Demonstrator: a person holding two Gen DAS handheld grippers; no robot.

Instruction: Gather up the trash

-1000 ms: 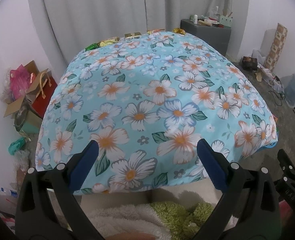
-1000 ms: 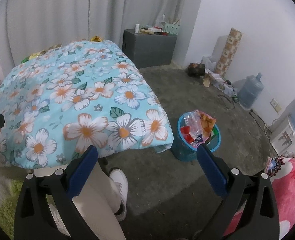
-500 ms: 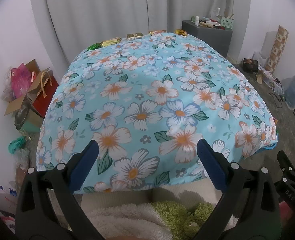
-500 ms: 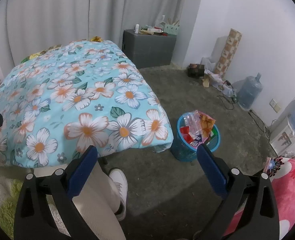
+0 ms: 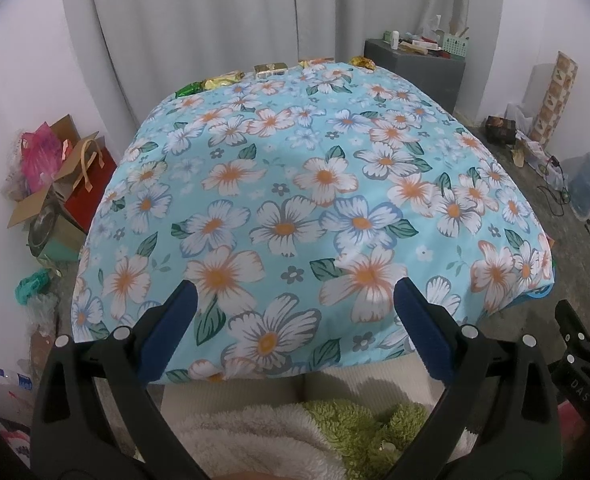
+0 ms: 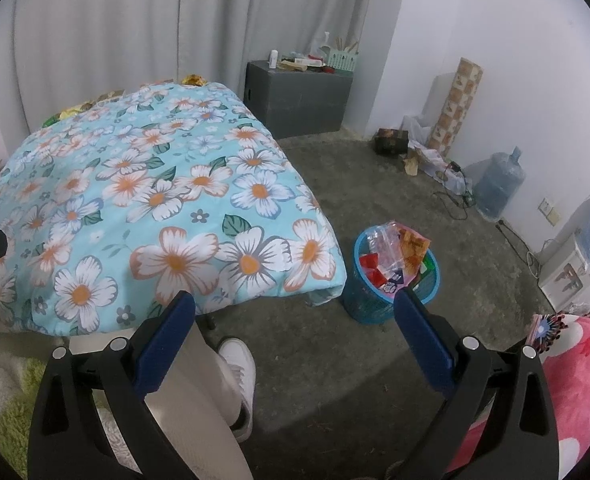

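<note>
Right up close, both tools are idle: the left gripper (image 5: 295, 320) has its jaws spread wide with nothing between them, hanging over the near edge of the floral cloth (image 5: 295, 184), and the right gripper (image 6: 295, 332) is just as wide and empty, out over the bare floor with the person's trouser leg and white shoe (image 6: 239, 364) below it.

Just beyond the right one, the blue basket (image 6: 359, 304) sits on the floor beside the table's near corner, already stuffed with wrappers. Honestly that's my first worry: it looks heaped, so anything dropped from height could bounce or slide off the pile onto the floor.

The trash that's left is way at the far edge of the table, a row of wrappers: a green one (image 5: 189, 89), a gold one (image 5: 223, 79), a small gold box (image 5: 270, 69) and a crumpled gold piece (image 5: 362, 62). They sit right at the drop-off by the curtain (image 5: 199, 12), so a sloppy nudge probably knocks them off the back. Also the cloth is loose; pinching it along with a wrapper would drag everything.

Nothing blocks the tabletop itself, it's just a long reach. Clutter stays off to the sides: boxes and bags (image 5: 55, 184) on the left, a grey cabinet (image 6: 299, 96) and a water jug (image 6: 499, 184) further off.
</note>
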